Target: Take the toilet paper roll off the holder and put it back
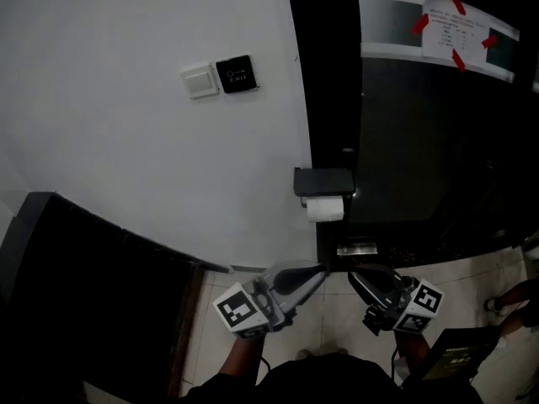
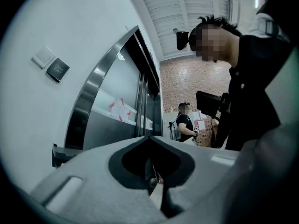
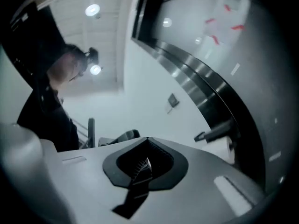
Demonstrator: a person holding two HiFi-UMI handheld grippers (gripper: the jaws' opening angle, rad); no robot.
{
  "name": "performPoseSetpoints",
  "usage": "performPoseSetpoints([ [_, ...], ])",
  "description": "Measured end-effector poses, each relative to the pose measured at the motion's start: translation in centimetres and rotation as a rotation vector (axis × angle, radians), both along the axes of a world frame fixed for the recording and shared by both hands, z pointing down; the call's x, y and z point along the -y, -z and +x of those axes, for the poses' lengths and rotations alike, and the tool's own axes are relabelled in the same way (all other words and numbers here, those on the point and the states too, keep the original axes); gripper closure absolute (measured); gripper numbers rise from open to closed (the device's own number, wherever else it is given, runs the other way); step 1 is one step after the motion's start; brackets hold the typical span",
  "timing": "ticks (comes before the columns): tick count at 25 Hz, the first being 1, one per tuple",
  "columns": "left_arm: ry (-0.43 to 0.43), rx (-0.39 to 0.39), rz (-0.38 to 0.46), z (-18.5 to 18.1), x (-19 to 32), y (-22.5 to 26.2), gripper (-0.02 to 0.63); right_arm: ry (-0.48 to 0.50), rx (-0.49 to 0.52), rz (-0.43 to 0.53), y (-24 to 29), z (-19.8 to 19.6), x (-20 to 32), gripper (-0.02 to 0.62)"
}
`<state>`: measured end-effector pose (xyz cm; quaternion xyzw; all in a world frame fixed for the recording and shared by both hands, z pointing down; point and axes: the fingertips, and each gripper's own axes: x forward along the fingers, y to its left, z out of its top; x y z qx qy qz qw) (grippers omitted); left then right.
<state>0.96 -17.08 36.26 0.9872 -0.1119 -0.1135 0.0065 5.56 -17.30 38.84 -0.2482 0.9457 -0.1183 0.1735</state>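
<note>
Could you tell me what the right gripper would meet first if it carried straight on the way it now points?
Most likely the white wall: the right gripper, tongs shut, aims there, while the toilet paper roll sits right of that line in its own view. Depth is unclear.

The left gripper and right gripper are pale grey, tapering shells with black ribbed lining inside. Each carries a white cube printed with black square markers. The person wears a dark top.
</note>
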Motion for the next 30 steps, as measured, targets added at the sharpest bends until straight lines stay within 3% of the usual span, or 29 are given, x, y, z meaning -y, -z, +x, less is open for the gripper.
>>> performPoseSetpoints([
  [3, -0.020, -0.008, 0.018, 0.5, -0.4, 0.5, 0.604, -0.035, -0.142, 0.192, 3.9, -0.8, -1.5, 0.594],
  [6, -0.032, -0.012, 0.028, 0.7, -0.9, 0.8, 0.604, -0.062, -0.165, 0.254, 5.4, -0.8, -2.3, 0.594],
  [30, -0.035, -0.011, 0.024, 0.6, -2.6, 0.7, 0.604, -0.105, -0.158, 0.239, 5.3, -0.7, -4.0, 0.594],
])
